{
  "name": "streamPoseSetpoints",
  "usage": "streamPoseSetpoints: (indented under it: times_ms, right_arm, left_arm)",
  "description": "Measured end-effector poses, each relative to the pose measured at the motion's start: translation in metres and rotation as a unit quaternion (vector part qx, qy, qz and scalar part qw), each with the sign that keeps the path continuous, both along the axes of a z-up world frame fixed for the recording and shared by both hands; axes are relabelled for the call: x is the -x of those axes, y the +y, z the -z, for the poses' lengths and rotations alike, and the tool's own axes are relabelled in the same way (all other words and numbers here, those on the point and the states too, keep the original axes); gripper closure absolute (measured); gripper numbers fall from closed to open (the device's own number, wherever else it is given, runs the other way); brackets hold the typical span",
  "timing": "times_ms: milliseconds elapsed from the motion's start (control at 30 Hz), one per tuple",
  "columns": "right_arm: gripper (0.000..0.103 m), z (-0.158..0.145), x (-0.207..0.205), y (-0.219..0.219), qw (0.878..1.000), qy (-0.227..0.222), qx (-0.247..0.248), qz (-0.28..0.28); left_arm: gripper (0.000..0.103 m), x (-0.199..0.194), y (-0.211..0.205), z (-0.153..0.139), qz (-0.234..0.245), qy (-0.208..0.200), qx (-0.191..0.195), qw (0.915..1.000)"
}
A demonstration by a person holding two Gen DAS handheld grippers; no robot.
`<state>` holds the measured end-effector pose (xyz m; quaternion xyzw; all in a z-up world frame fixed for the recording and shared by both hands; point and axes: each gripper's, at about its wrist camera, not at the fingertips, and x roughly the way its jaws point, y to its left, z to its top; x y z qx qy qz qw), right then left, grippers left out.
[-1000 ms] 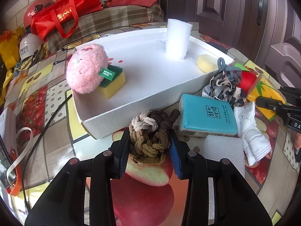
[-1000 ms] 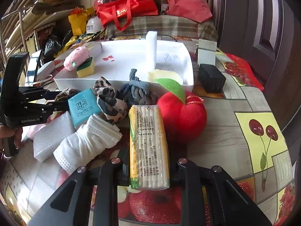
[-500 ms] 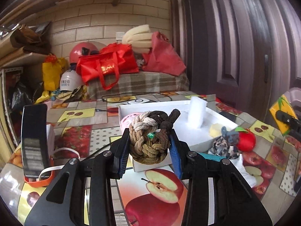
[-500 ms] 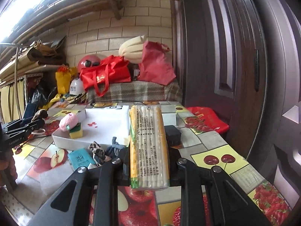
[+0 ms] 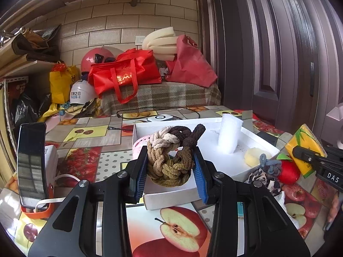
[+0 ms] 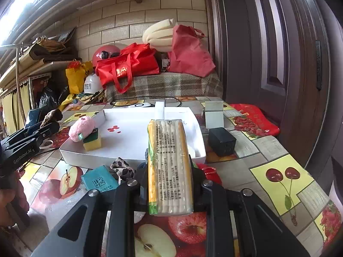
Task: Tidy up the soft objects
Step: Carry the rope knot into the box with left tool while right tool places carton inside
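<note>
My left gripper (image 5: 170,160) is shut on a knotted bundle of brown, beige and olive hair ties (image 5: 169,147), held in the air over the near edge of the white foam tray (image 5: 171,199). My right gripper (image 6: 169,167) is shut on a long yellow-green tissue pack (image 6: 169,162), lifted in front of the tray (image 6: 133,137). In the tray lie a pink plush (image 6: 82,128), a green-yellow sponge (image 6: 92,142), a white foam roll (image 5: 229,135) and a pale yellow sponge (image 5: 254,159). The left gripper (image 6: 53,122) shows at the right wrist view's left edge.
On the fruit-print tablecloth before the tray lie a teal pack (image 6: 99,181), a leopard-print cloth (image 6: 123,169) and a red plush apple (image 5: 288,171). A black box (image 6: 221,141) and a white box (image 6: 214,115) stand right of the tray. A phone in a stand (image 5: 31,162) is at left.
Both grippers have risen from the table with their loads and tipped upward, so the back wall now shows. The hair-tie bundle now hangs over the tray's near edge.
</note>
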<state>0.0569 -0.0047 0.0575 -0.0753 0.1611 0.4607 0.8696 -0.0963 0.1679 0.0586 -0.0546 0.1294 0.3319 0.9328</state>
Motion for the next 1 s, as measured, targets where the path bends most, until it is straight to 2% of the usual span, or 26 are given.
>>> streamPoseSetpoints:
  times_ms: [200, 1000]
  right_arm:
    - [0.079, -0.001, 0.005, 0.018, 1.000, -0.024, 0.001, -0.007]
    - [0.078, -0.005, -0.008, 0.047, 1.000, -0.012, -0.011, -0.008]
  left_arm:
    - [0.065, -0.012, 0.013, 0.001, -0.011, 0.000, 0.013, 0.9999]
    - [0.063, -0.024, 0.025, 0.003, -0.030, 0.002, 0.024, 0.9993]
